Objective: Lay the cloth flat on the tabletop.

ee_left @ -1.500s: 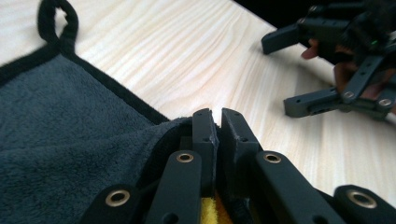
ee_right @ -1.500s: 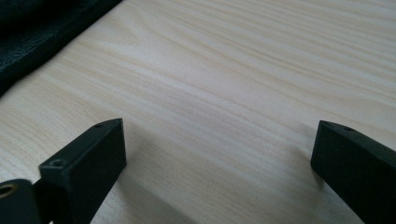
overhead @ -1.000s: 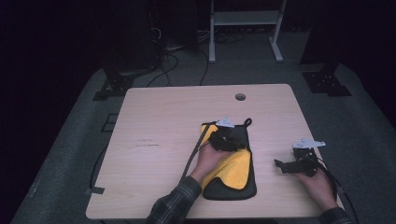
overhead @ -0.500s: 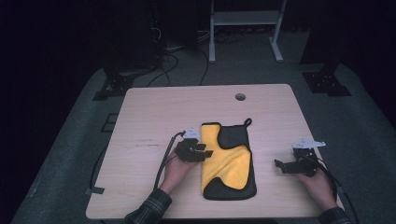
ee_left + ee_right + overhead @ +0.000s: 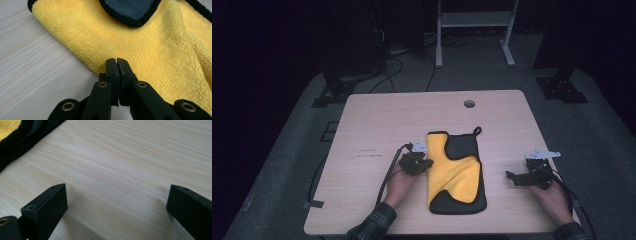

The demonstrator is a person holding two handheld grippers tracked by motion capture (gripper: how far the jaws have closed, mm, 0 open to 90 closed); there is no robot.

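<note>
Right now the left gripper [image 5: 426, 163] sits low at the left edge of the cloth [image 5: 457, 172], its black fingers [image 5: 111, 68] having just been closing; they are now pressed flat together with nothing visibly between them, tips at the cloth's fluffy yellow border. That cloth is a thick, fuzzy microfibre towel, bright yellow on one face and dark grey on the other, trimmed in black with a small hanging loop at its far corner. It lies folded into a long rectangle in the middle of the worktop [image 5: 387, 120], a pale, smooth wood-grain board with rounded corners. Well apart to the right, the right gripper [image 5: 512, 176] rests by the worktop's edge, its blocky black fingers [image 5: 47, 203] spread wide over bare wood.
</note>
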